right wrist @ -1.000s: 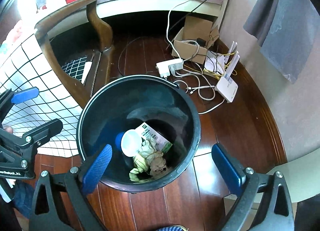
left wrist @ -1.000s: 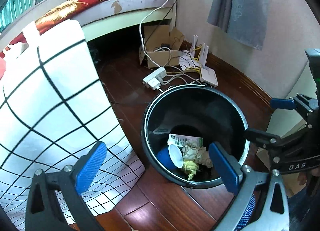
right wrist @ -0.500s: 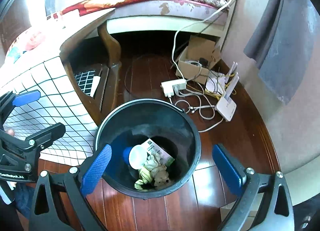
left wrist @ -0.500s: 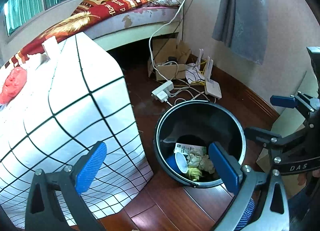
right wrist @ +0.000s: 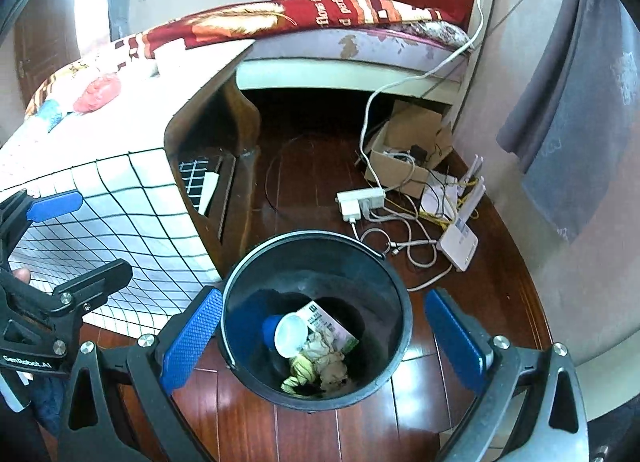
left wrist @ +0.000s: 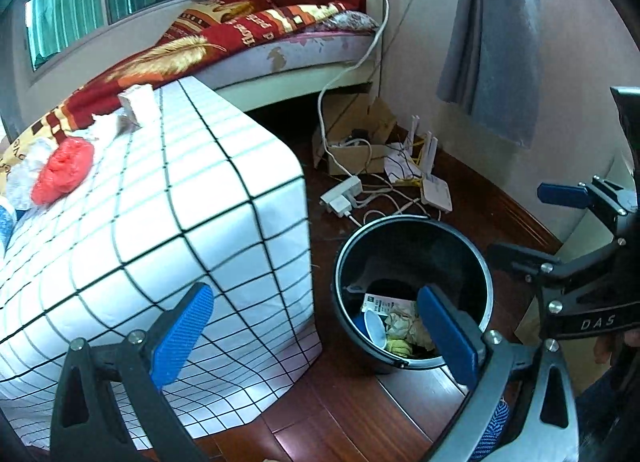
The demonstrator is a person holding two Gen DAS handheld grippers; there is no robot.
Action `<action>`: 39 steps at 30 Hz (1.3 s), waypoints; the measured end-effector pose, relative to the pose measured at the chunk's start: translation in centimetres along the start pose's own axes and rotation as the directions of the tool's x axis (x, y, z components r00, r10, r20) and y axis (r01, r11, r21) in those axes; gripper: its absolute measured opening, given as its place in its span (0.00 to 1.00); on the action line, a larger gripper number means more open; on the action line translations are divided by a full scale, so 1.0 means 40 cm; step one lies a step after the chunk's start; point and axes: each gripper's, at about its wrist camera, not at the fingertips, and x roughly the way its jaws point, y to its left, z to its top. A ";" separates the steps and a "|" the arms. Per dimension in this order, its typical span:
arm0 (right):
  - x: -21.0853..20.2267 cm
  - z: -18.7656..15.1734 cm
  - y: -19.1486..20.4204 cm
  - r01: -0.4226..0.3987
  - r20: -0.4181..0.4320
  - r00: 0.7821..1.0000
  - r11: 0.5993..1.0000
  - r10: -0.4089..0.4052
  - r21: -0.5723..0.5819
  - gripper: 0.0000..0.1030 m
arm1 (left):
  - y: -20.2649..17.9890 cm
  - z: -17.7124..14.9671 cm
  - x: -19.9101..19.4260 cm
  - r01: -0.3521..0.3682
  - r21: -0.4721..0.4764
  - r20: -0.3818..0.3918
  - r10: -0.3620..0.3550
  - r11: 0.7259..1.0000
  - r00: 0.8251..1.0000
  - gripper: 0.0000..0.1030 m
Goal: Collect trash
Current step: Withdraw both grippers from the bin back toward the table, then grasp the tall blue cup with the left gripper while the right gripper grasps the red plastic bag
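Note:
A black trash bin (left wrist: pixel 464 246) (right wrist: pixel 248 282) stands on the wooden floor beside a table. Inside it lie a blue cup with a white inside (left wrist: pixel 374 328) (right wrist: pixel 286 332), a printed packet (right wrist: pixel 330 320) and crumpled paper (left wrist: pixel 400 324) (right wrist: pixel 326 354). On the table's white checked cloth (left wrist: pixel 160 222) (right wrist: pixel 120 202) sit a red plastic bag (left wrist: pixel 64 170) (right wrist: pixel 98 92) and crumpled white paper (left wrist: pixel 132 108). My left gripper (left wrist: pixel 316 334) is open, high over the table's corner and the bin. My right gripper (right wrist: pixel 324 332) is open above the bin, holding nothing.
A bed with a red blanket (left wrist: pixel 248 34) (right wrist: pixel 328 10) lies behind. A cardboard box (left wrist: pixel 360 134) (right wrist: pixel 408 150), a power strip (left wrist: pixel 342 194) (right wrist: pixel 360 200), a white router (left wrist: pixel 436 194) (right wrist: pixel 458 238) and tangled cables sit on the floor by the wall. A grey curtain (left wrist: pixel 496 42) hangs on the right.
Both grippers have risen and drawn back from the bin, which now looks smaller and lower. The table top with the red bag has come into view. Both stay open.

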 end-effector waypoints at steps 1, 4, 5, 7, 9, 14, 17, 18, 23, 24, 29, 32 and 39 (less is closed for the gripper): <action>-0.005 0.003 0.006 -0.002 0.009 1.000 1.000 0.002 -0.004 0.99 | 0.009 0.002 -0.011 -0.007 -0.005 0.006 0.007 1.000 1.000 0.99; -0.020 0.018 0.027 -0.011 0.040 0.999 1.000 0.012 -0.020 0.99 | 0.036 0.005 -0.035 -0.024 -0.022 0.020 0.025 0.999 0.999 0.99; -0.023 0.024 0.033 -0.015 0.048 0.999 1.000 0.016 -0.023 0.99 | 0.047 0.007 -0.041 -0.028 -0.031 0.024 0.029 0.999 0.999 0.99; -0.031 0.041 0.050 -0.026 0.069 0.997 0.999 0.028 -0.031 1.00 | 0.072 0.011 -0.054 -0.040 -0.056 0.032 0.042 0.998 0.999 0.99; -0.034 0.061 0.066 -0.037 0.083 0.996 0.999 0.040 -0.035 1.00 | 0.092 0.013 -0.064 -0.054 -0.072 0.040 0.057 0.996 0.998 0.99; -0.048 0.123 0.120 -0.084 0.136 0.987 0.995 0.089 -0.043 1.00 | 0.158 0.014 -0.100 -0.103 -0.121 0.062 0.111 0.987 0.992 0.99; -0.051 0.159 0.156 -0.118 0.159 0.979 0.992 0.124 -0.048 1.00 | 0.208 0.008 -0.123 -0.139 -0.157 0.075 0.152 0.978 0.986 0.99; -0.051 0.171 0.170 -0.132 0.165 0.976 0.990 0.139 -0.049 1.00 | 0.232 0.005 -0.132 -0.152 -0.173 0.076 0.168 0.973 0.983 0.99; -0.042 0.227 0.262 -0.208 0.191 0.957 0.976 0.217 -0.068 1.00 | 0.333 -0.020 -0.158 -0.216 -0.241 0.067 0.238 0.946 0.969 1.00; -0.041 0.236 0.282 -0.219 0.194 0.954 0.973 0.230 -0.079 1.00 | 0.353 -0.026 -0.161 -0.228 -0.254 0.063 0.252 0.940 0.966 0.99; -0.015 0.299 0.393 -0.288 0.182 0.932 0.946 0.312 -0.148 1.00 | 0.466 -0.049 -0.179 -0.315 -0.300 0.036 0.341 0.900 0.939 0.99; -0.008 0.337 0.456 -0.316 0.227 0.909 0.933 0.349 -0.172 1.00 | 0.528 -0.052 -0.189 -0.349 -0.329 0.025 0.378 0.877 0.926 1.00; 0.043 0.412 0.605 -0.331 0.161 0.912 0.909 0.377 -0.253 1.00 | 0.659 -0.046 -0.201 -0.357 -0.391 0.024 0.397 0.848 0.917 0.99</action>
